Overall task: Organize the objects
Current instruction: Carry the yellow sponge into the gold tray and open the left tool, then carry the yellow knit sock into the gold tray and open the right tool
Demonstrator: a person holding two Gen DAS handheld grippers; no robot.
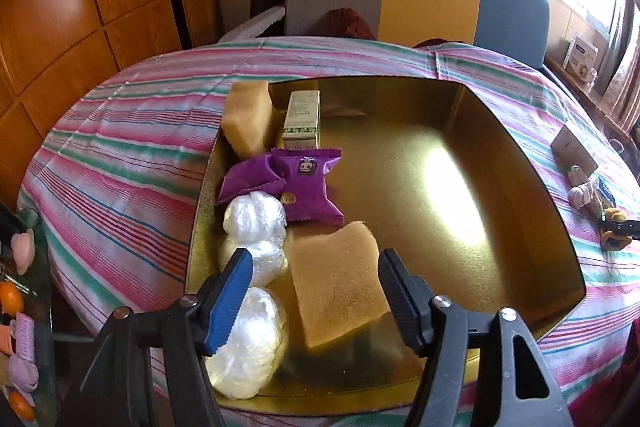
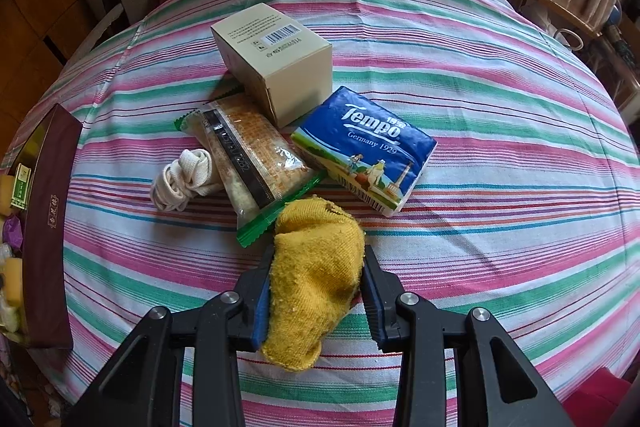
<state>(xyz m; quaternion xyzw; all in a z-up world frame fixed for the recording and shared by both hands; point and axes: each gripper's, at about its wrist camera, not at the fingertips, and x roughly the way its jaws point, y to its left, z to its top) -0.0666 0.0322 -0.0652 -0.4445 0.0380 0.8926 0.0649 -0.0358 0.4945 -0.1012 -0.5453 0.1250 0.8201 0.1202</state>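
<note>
Sorted along the left wall of the gold tray [image 1: 500,131], judging by the row: two sponges, purple snack packets [image 1: 308,183], a small green carton [image 1: 302,121] and plastic-wrapped balls [image 1: 254,223], leaving the tray's right side free for more. Left gripper [image 1: 316,295] wide open above the near sponge [image 1: 336,291], pads clear of it. Right gripper [image 2: 316,291] clamped on a yellow sock [image 2: 316,267], apart from the tray beside the tissue pack [image 2: 364,147], probably headed trayward.

Yellow sock [image 2: 316,279] clamped in right gripper [image 2: 316,291], seemingly above striped tablecloth [image 2: 500,147].
</note>
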